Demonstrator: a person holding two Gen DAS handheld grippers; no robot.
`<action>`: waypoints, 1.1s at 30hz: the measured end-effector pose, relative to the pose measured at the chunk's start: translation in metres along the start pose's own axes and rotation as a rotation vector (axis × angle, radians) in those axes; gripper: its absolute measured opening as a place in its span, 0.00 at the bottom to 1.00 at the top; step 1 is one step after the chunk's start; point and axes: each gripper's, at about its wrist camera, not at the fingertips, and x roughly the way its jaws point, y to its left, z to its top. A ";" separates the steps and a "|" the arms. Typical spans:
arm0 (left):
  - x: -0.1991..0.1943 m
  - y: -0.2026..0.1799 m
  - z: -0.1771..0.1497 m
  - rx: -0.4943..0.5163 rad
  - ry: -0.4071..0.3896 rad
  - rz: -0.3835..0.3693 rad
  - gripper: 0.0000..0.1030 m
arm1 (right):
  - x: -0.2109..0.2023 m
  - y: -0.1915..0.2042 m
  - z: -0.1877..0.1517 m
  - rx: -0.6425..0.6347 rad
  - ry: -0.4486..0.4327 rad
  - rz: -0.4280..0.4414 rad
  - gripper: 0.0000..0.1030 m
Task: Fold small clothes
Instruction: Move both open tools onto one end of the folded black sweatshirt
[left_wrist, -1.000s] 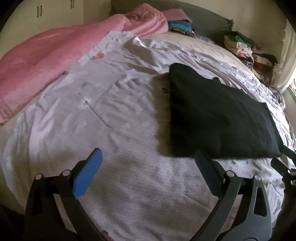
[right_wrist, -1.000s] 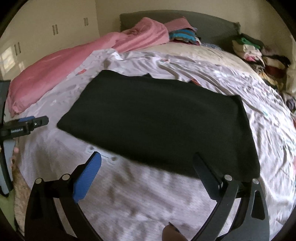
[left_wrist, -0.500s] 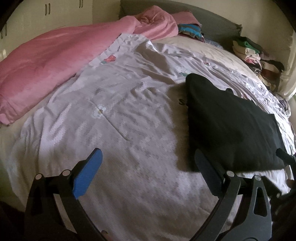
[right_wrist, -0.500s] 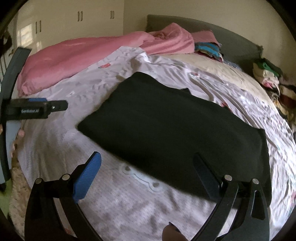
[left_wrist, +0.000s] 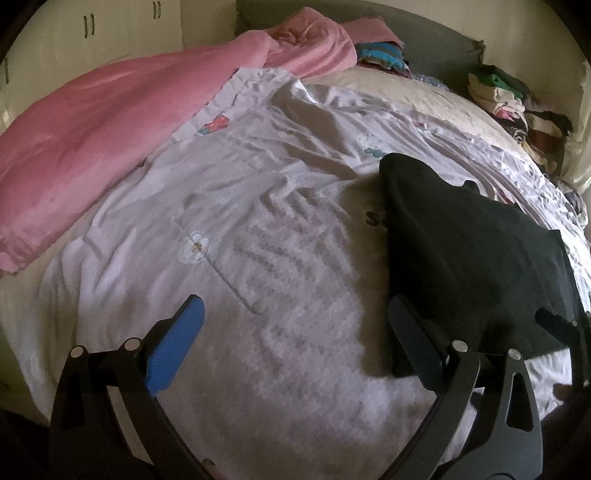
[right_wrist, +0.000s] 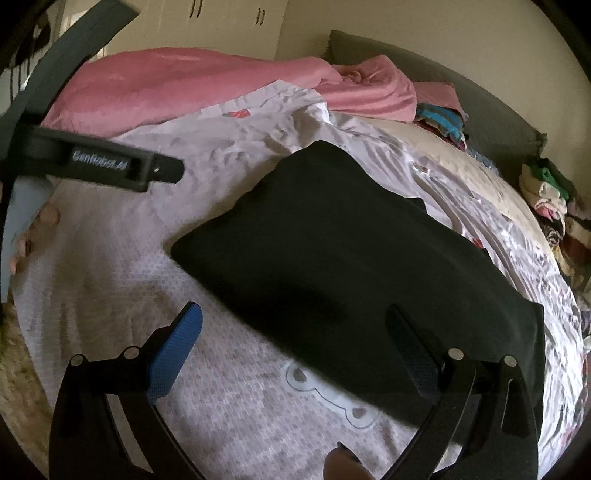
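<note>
A black garment (right_wrist: 354, 258) lies flat as a folded rectangle on the pale printed bedsheet (right_wrist: 110, 295). In the left wrist view the same black garment (left_wrist: 469, 258) sits to the right of my left gripper (left_wrist: 295, 332), which is open over bare sheet with nothing between its blue pads. My right gripper (right_wrist: 295, 332) is open too, hovering just short of the garment's near edge; its right finger overlaps the dark cloth in the picture. The left gripper's body (right_wrist: 110, 162) shows at the left of the right wrist view, with a hand's fingers (right_wrist: 40, 221) below it.
A pink blanket (left_wrist: 103, 125) is bunched along the far left of the bed. Folded striped clothes (left_wrist: 380, 55) lie by the grey headboard (right_wrist: 480, 92). A pile of mixed clothes (left_wrist: 517, 107) is stacked at the far right. Cupboard doors (left_wrist: 88, 26) stand behind the bed.
Both grippers have pulled back and swung left, so the black garment has shifted to the right in both views. The left gripper now looms larger in the right wrist view. Both stay open.
</note>
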 end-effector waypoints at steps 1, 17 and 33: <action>0.002 -0.002 0.003 0.007 -0.002 -0.001 0.91 | 0.002 0.001 0.000 -0.004 0.002 0.001 0.96; 0.038 -0.029 0.041 0.066 0.030 -0.011 0.91 | 0.048 0.014 0.006 -0.114 0.050 -0.115 0.96; 0.074 -0.044 0.078 0.038 0.093 -0.076 0.91 | 0.072 0.009 0.026 -0.193 -0.006 -0.155 0.83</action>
